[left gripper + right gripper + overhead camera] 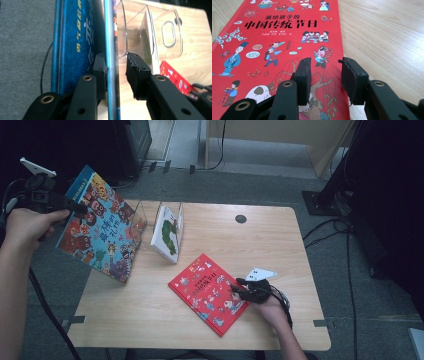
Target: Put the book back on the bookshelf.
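Left gripper [75, 209]: raised off the table's left edge, in the person's left hand [27, 226]; jaws straddling the blue book's edge. In the left gripper view [116, 72] one pad [101, 72] flat against the cover, the other pad [135, 73] clear of it with a gap between (so not clamped, jaws apart).

Blue book [100, 225]: tilted, upper corner at the left gripper, lower edge down by the table's left rim, just beside the clear stand. Edge-on in the left gripper view [75, 42], running up between the jaws.

Stand [142, 217]: clear plastic, upright at the table's back left; seen past the blue book in the left gripper view [172, 32].

White book [167, 232]: leaning upright in the stand, green figure on its cover.

Right gripper [240, 287]: low over the red book's right edge, in the right hand [270, 307]. In the right gripper view [324, 80] jaws apart, nothing between the pads; left pad [303, 80] over the cover, right pad [350, 80] over the book's edge and the wood.

Red book [210, 292]: flat on the table, front centre, cover up (cartoon figures and black characters in the right gripper view [277, 45]).

Table [280, 250]: light wood, rounded corners.
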{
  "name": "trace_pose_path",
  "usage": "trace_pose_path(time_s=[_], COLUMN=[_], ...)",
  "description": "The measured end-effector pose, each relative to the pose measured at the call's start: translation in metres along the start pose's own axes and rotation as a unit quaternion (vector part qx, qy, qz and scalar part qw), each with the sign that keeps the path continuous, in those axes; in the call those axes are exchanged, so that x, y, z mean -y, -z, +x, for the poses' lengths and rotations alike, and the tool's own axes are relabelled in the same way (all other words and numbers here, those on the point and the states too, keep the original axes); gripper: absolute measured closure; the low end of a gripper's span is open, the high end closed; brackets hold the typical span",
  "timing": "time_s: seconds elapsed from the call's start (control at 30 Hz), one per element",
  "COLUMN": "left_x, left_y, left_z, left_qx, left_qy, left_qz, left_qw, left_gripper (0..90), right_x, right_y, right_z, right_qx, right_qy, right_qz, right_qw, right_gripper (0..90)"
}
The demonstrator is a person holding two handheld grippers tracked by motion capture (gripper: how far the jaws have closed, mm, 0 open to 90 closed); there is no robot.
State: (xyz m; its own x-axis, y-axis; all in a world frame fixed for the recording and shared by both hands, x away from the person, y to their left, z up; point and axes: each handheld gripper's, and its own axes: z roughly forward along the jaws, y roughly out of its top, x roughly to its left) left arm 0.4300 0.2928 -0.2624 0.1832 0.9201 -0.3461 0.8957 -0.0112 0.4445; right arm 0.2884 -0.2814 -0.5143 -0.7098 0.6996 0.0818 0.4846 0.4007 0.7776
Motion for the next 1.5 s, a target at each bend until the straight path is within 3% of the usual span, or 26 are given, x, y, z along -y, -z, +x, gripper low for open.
trace_pose_path(time_s=[0.37, 0.43, 0.5, 0.6, 0.7, 0.77, 0.87, 1.2, 1.27, 1.37, 1.5], left_x=[0.005, 0.007, 0.011, 0.015, 0.019, 0.021, 0.025, 0.046, 0.049, 0.056, 0.070], left_y=[0.010, 0.014, 0.017, 0.022, 0.026, 0.031, 0.037, 0.040, 0.040, 0.036, 0.022], left_z=[0.000, 0.000, -0.001, -0.001, -0.005, -0.006, -0.009, -0.030, -0.034, -0.043, -0.046], left_qx=[0.026, 0.022, 0.017, 0.027, 0.017, 0.037, 0.042, 0.030, 0.050, 0.042, 0.063], left_qy=[-0.003, 0.004, -0.008, -0.005, -0.011, -0.013, -0.010, -0.040, -0.035, -0.047, -0.045], left_qz=[-0.010, -0.013, -0.013, -0.021, -0.027, -0.029, -0.034, -0.035, -0.035, -0.036, -0.036], left_qw=[0.9996, 0.9997, 0.9997, 0.9994, 0.9994, 0.9988, 0.9985, 0.9981, 0.9975, 0.9973, 0.9963], left_gripper=[56.7, 52.6, 51.5, 50.0, 48.7, 49.2, 48.5, 50.3, 50.3, 50.5, 50.4], right_x=[0.000, 0.000, 0.001, 0.001, 0.002, 0.002, 0.002, -0.002, -0.003, -0.004, -0.008], right_y=[0.000, 0.001, 0.003, 0.004, 0.005, 0.007, 0.009, 0.008, 0.007, 0.005, 0.001], right_z=[-0.002, -0.002, -0.003, -0.004, -0.005, -0.007, -0.009, -0.019, -0.021, -0.023, -0.026], right_qx=[-0.003, -0.001, -0.002, -0.003, -0.003, -0.004, -0.004, -0.004, -0.003, -0.005, -0.007], right_qy=[-0.006, -0.007, -0.008, -0.012, -0.015, -0.015, -0.020, -0.025, -0.022, -0.028, -0.030], right_qz=[0.001, 0.001, 0.003, 0.004, 0.006, 0.004, 0.001, -0.008, -0.011, -0.014, -0.014], right_qw=[1.0000, 1.0000, 1.0000, 0.9999, 0.9999, 0.9999, 0.9998, 0.9997, 0.9997, 0.9995, 0.9994], right_gripper=[60.4, 60.4, 60.4, 60.9, 61.0, 61.3, 62.1, 63.3, 63.7, 64.0, 64.2])
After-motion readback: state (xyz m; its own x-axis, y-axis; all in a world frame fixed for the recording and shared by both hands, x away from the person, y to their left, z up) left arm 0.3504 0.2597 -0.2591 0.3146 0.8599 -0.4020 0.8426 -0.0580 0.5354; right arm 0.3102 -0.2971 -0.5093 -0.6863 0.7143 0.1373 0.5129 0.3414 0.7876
